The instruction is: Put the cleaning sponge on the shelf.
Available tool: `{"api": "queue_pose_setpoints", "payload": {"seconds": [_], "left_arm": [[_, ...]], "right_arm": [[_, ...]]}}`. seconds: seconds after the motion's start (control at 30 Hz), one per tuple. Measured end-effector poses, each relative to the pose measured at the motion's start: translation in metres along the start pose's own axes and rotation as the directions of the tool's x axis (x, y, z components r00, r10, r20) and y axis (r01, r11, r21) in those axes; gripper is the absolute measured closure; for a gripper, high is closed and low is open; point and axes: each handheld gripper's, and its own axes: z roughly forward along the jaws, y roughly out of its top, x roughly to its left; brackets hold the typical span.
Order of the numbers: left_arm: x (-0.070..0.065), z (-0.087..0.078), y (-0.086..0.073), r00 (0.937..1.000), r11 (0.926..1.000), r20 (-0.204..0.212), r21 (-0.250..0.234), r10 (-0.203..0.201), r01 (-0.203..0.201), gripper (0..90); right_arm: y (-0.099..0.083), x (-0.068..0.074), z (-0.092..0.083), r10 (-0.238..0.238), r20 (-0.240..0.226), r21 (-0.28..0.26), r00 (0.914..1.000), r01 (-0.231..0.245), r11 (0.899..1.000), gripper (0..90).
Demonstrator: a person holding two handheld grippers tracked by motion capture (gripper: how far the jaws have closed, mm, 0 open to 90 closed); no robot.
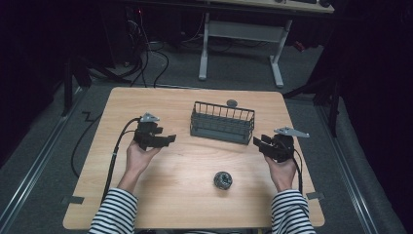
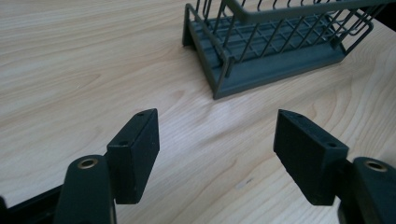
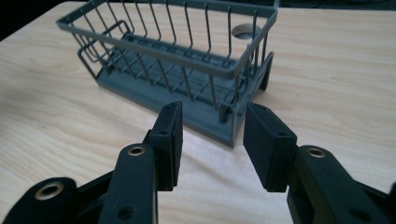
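- A pale wooden desk [image 1: 195, 161] seen from above, its grain running side to side, with dark floor all round it.
- At about 12 o'clock from the desk's middle stands a grey wire basket [image 1: 222, 122], long and low, upright on a solid slatted base. Nothing lies in it; the right gripper view shows bare slats through the wires [image 3: 187, 70].
- Just beyond the basket, at 12 o'clock, a small round grey cap [image 1: 232, 103] is set in the desk near its far edge.
- The left tongs [image 1: 165, 140] sit at 9 o'clock from the basket, held above the desk and pointing toward it. Their jaws stand apart and grasp nothing, with bare wood between them in the left gripper view [image 2: 215, 154].
- The right tongs [image 1: 259, 142] are at 4 o'clock from the basket, near its right end, also aimed at it. Their jaws are narrower but released, with a clear gap between them and nothing held [image 3: 212, 140]; the basket's near corner lies just past the tips, not touching.
- A small dark round ball [image 1: 222, 180] rests alone on the desk at 6 o'clock from the basket, well apart from it and between the two forearms. Its surface is mottled; what it is made of is too small to tell.
- Striped sleeves [image 1: 114, 212] come in from the bottom edge and are cut off there.
- Past the desk, the legs of a white table [image 1: 241, 44] and loose cables [image 1: 146, 53] stand in deep shadow.
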Motion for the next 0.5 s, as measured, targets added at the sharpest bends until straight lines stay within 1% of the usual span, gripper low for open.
{"api": "queue_pose_setpoints", "payload": {"seconds": [0.07,0.17,0.3,0.33,0.4,0.43,0.5], "left_arm": [[-0.001,0.006,0.008,1.0000,1.0000,0.002,0.002,-0.001,0.001,32.7],[-0.005,0.014,0.019,1.0000,1.0000,0.008,-0.008,-0.001,0.001,33.8],[-0.010,0.023,0.035,1.0000,0.9999,0.000,-0.009,0.007,-0.007,34.8],[-0.010,0.023,0.035,1.0000,0.9999,0.000,-0.009,0.007,-0.007,35.3],[-0.013,0.028,0.045,1.0000,0.9999,-0.003,-0.009,0.007,-0.007,35.3],[-0.015,0.031,0.052,1.0000,0.9998,-0.004,-0.019,0.007,-0.007,36.3],[-0.016,0.035,0.058,0.9999,0.9998,-0.013,-0.019,0.003,-0.003,36.4]], "right_arm": [[0.005,-0.001,0.003,0.008,0.005,0.001,1.0000,-0.008,1.000,59.3],[0.012,-0.003,0.009,0.012,0.009,-0.007,0.9999,-0.012,1.000,60.6],[0.022,-0.003,0.015,0.007,0.018,-0.020,0.9998,-0.007,1.000,61.8],[0.022,-0.003,0.015,0.007,0.018,-0.020,0.9998,-0.007,1.000,61.8],[0.027,-0.004,0.018,0.011,0.018,-0.021,0.9998,-0.010,1.000,62.0],[0.031,-0.005,0.019,0.015,0.023,-0.022,0.9996,-0.014,1.000,62.1],[0.034,-0.005,0.020,0.018,0.027,-0.029,0.9995,-0.017,0.999,62.2]]}}
